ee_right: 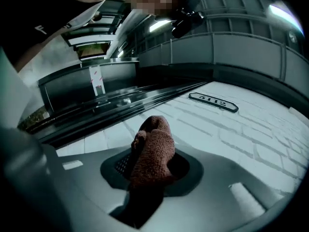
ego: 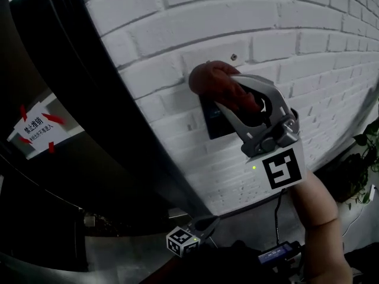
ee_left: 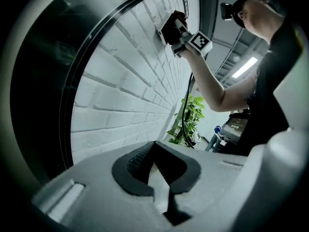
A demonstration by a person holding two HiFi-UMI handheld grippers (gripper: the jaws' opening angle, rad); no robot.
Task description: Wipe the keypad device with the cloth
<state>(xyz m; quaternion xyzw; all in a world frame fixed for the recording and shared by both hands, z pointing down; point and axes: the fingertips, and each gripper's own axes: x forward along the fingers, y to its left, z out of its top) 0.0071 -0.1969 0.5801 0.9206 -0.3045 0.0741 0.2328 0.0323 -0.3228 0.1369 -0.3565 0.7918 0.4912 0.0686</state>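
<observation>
Right hand-held gripper (ee_right: 147,170) gripping cloth (ee_right: 153,144), left hand-held gripper (ee_left: 159,170) closed, head view shows keypad (ego: 214,126)

rust-brown cloth (ego: 208,78), black keypad device (ego: 214,124), white wall (ego: 296,16).

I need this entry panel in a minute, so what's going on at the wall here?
A person is cleaning the dark keypad device mounted on the white brick wall. Their right gripper is shut on a reddish-brown cloth and holds it at the device's upper edge. The left gripper hangs low, shut and empty.
</observation>
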